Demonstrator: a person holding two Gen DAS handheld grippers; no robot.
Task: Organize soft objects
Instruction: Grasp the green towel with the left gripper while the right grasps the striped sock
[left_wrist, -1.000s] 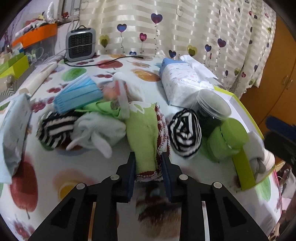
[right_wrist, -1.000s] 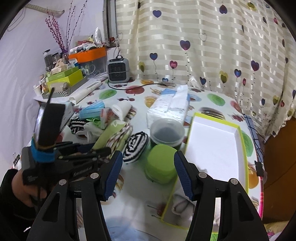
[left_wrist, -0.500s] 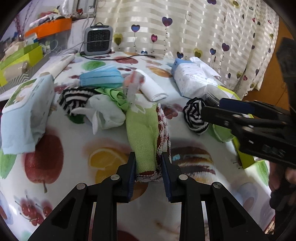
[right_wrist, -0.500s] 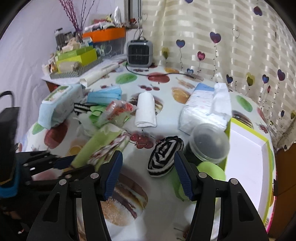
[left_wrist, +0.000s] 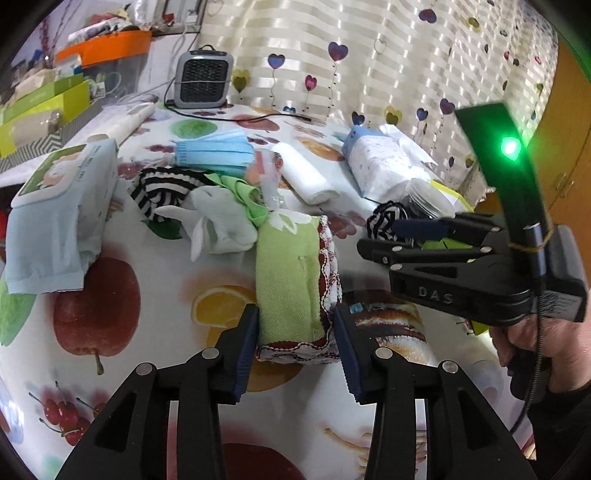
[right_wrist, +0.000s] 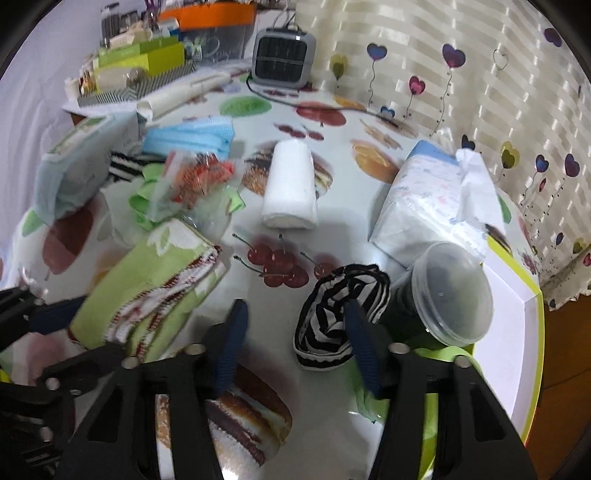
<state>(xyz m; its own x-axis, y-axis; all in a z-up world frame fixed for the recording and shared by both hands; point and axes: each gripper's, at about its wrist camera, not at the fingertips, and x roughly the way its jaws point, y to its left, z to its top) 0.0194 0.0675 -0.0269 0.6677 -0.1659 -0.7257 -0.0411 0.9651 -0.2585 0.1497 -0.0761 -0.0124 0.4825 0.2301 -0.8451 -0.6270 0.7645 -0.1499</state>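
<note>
A folded green cloth with red trim (left_wrist: 291, 280) lies on the fruit-print table, its near end between the fingers of my left gripper (left_wrist: 297, 347). The jaws are opening, and a gap shows beside the right pad. In the right wrist view the same green cloth (right_wrist: 155, 280) sits at the left. A rolled black-and-white striped sock (right_wrist: 332, 321) lies low between the fingers of my right gripper (right_wrist: 297, 343). Those jaws are closing; the right finger overlaps the sock and the left one stands well clear. In the left wrist view the right gripper (left_wrist: 378, 236) reaches to the striped sock (left_wrist: 382, 221).
A clear jar (right_wrist: 450, 291), a green lid and a yellow-green tray (right_wrist: 509, 332) crowd the sock's right side. A white roll (right_wrist: 290, 188) and a tissue pack (right_wrist: 424, 199) lie beyond. Blue masks (left_wrist: 210, 153), a white sock (left_wrist: 221, 221) and a wipes pack (left_wrist: 59, 218) lie left.
The left jaws have spread apart from the green cloth after dragging it nearer. The right gripper has come down over the striped sock, and its jaws have narrowed.
</note>
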